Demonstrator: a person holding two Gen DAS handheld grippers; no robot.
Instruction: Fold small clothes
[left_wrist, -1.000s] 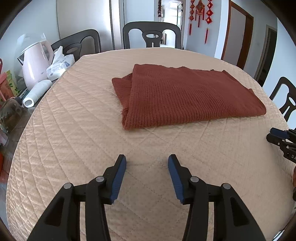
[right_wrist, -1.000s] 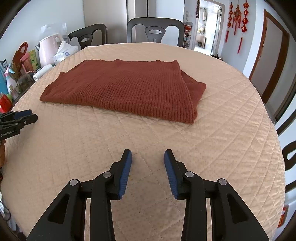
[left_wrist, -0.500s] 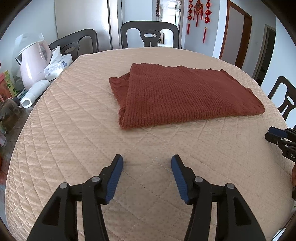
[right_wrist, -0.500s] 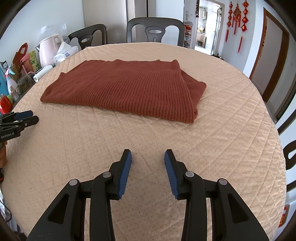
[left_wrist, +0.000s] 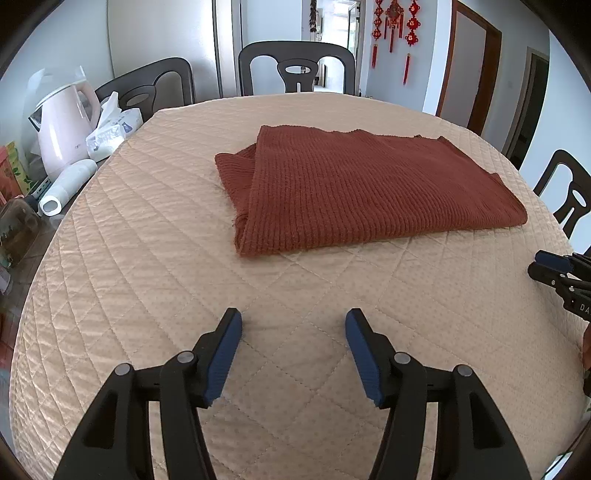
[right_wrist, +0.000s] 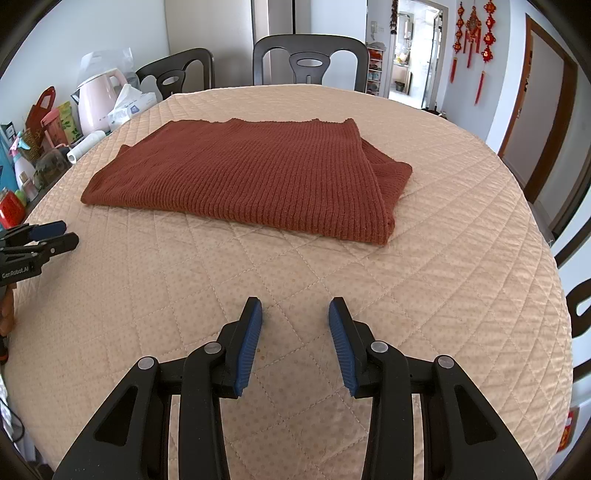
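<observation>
Now both tongs hover low over the near part of the table, holding nothing. The left gripper (left_wrist: 293, 325) has its blue-padded jaws spread wide above the quilted beige tablecloth (left_wrist: 147, 258); the right gripper (right_wrist: 295, 314) is also spread, a little less widely, over the same cloth. Each one shows at the edge of the other's view, well apart from it. Farther out, toward the middle of the table, the rust-red knit sweater (left_wrist: 354, 188) lies flat and folded into a rectangle, with a lower layer sticking out at one end. Neither gripper touches it. Beyond the table's far edge stands a dark chair (left_wrist: 297, 70). Off the left edge sit a pink kettle (left_wrist: 64, 129), a tissue pack (left_wrist: 110, 129) and a white cylinder (left_wrist: 66, 186).
</observation>
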